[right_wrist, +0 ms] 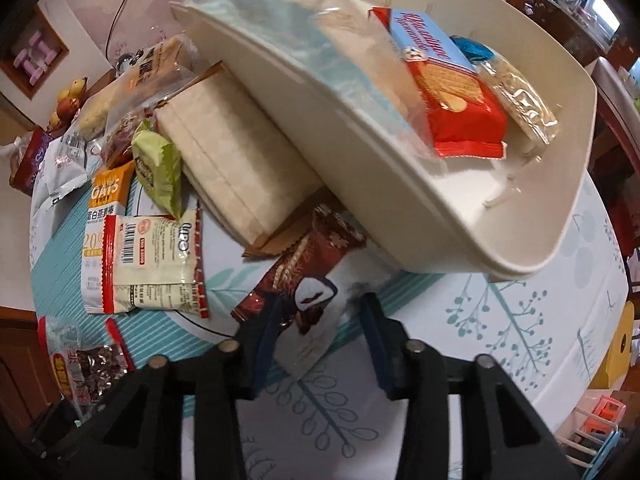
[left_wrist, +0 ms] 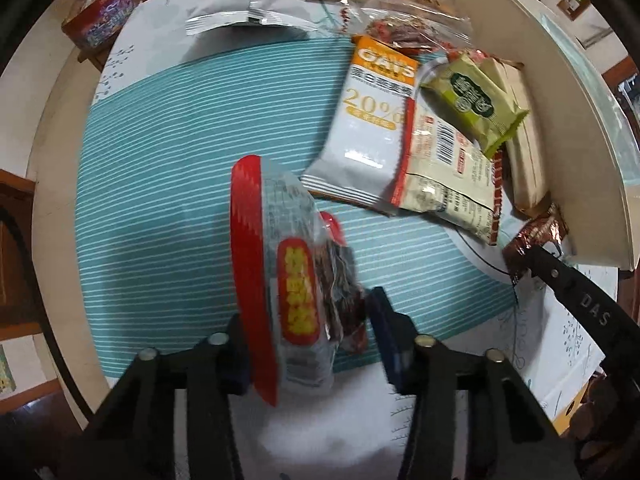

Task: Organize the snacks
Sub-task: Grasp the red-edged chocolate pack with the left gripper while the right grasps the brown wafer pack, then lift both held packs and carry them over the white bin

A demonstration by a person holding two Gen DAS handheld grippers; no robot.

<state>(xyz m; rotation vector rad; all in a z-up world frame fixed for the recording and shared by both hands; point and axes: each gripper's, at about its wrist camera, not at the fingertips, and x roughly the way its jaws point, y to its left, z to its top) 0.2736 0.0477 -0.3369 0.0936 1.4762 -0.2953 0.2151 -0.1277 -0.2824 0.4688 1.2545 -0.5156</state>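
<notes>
In the left wrist view my left gripper (left_wrist: 306,316) points down at the teal striped mat (left_wrist: 180,160). It is shut on a clear, red-edged packet of dark snacks (left_wrist: 296,280), which stands buckled on edge between the pads. In the right wrist view my right gripper (right_wrist: 322,300) straddles a brown chocolate snack packet (right_wrist: 304,280) lying flat beside the cream tub (right_wrist: 440,208). The left finger overlaps the packet and a gap shows at the right finger. The tub holds a red biscuit packet (right_wrist: 460,112), a clear packet (right_wrist: 516,92) and a pale blue bag (right_wrist: 280,20).
Loose snacks lie piled against the tub (left_wrist: 520,60): an oats packet (left_wrist: 372,120), a green packet (left_wrist: 476,100), a barcoded white packet (left_wrist: 448,172) and a beige wafer pack (left_wrist: 524,148). Silver packets (left_wrist: 240,4) lie at the back. A red tin (left_wrist: 100,16) stands far left.
</notes>
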